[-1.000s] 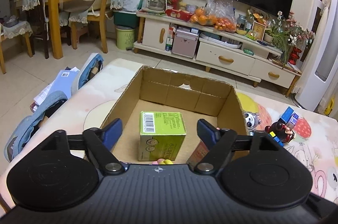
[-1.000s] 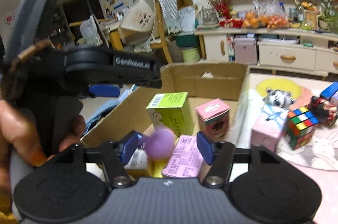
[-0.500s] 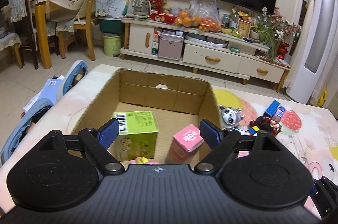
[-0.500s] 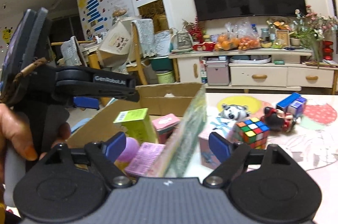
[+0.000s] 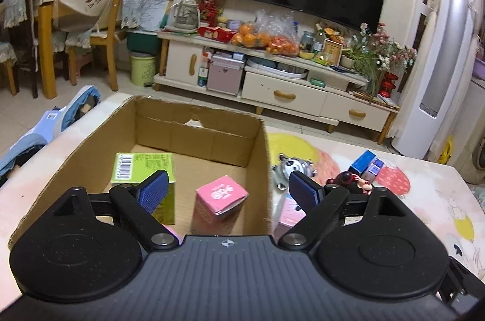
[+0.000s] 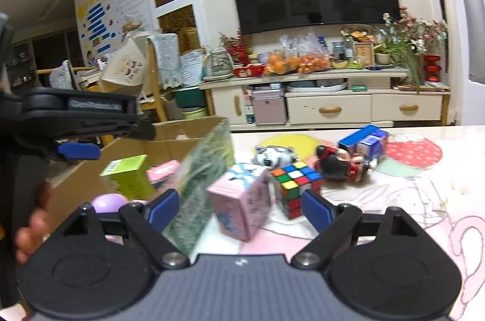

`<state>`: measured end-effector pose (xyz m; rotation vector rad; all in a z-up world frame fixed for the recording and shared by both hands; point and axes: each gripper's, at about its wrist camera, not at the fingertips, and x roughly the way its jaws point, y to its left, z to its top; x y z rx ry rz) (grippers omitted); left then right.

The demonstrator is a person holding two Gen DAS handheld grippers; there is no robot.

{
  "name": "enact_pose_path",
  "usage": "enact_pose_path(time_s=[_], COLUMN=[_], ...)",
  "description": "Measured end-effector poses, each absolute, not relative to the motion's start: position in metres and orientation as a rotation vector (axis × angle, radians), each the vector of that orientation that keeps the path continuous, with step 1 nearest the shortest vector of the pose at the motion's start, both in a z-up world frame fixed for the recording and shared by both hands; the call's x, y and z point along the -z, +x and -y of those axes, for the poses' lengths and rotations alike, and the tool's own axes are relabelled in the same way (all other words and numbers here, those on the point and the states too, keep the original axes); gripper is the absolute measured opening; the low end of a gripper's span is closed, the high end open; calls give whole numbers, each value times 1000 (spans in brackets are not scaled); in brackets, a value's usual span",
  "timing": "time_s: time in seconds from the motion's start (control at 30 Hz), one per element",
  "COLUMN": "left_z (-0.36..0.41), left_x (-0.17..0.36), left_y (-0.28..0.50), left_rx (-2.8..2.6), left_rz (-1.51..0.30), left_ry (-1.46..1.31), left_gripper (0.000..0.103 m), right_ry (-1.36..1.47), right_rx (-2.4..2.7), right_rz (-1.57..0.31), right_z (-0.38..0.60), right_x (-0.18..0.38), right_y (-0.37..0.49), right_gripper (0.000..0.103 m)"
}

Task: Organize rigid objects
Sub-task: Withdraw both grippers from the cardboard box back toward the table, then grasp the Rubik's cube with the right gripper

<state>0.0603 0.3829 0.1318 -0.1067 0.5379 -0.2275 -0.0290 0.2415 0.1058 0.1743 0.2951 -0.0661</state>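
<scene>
An open cardboard box (image 5: 260,139) stands on the table with a green carton (image 5: 142,166) and a pink carton (image 5: 219,196) upright inside. My left gripper (image 5: 227,190) hovers over the box's near side, open and empty. My right gripper (image 6: 239,207) is to the right of the box wall (image 6: 200,184). Its jaws are opening, and the pads touch nothing. A pink gift box (image 6: 242,206) stands just ahead between the fingers. A Rubik's cube (image 6: 292,184) sits beside it. A purple ball (image 6: 107,201) lies in the box.
Behind the cube lie a raccoon toy (image 6: 272,154), a doll figure (image 6: 339,163) and a blue box (image 6: 363,139). A person's hand (image 6: 33,224) holds the left gripper at the left edge. A TV cabinet (image 5: 282,91) and chairs (image 5: 100,27) stand beyond the table.
My right gripper has swung right, from over the box to the table beside it, and its jaws have widened. The purple ball once between them now lies in the box. The left view turned right.
</scene>
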Motion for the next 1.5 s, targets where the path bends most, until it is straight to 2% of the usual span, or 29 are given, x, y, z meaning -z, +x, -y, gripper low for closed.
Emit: enact_pose_path(time_s=[0.67,0.83,1.0,1.07,1.2,1.27,1.33,1.5], left_z=[-381,-382,-379,-378,-376,-375,-373,-372], left_x=[-123,-121,-118,-117,-113,-111,-111,-110], left_y=[58,57,54,54,52,53,52,49], left_rx=[285,296,317,327,342,347,351,347], left_rz=[-516,-520,-521,-523,-535,-543,-543,-533], left_ry=[20,40,83,99,129,143,154,168], left_gripper=[103,103,103,103,103,103,103,103], right_ry=[94,72,-13,-19,-14,-11,-6,2], right_rx=[113,61,24,13,0,-12,-29,-37], right_rz=[-368,-376,-371,-380,-394,-396,-402,-393], right_z=[-184,-179,-184,-181,-175,-173,-172,-166], right_x=[-61,-59,-59,-57,-55,-55,-55,-56], right_y=[12,31,48,55,67,70,71,68], right_gripper=[88,81,80,78,64,62,53,52])
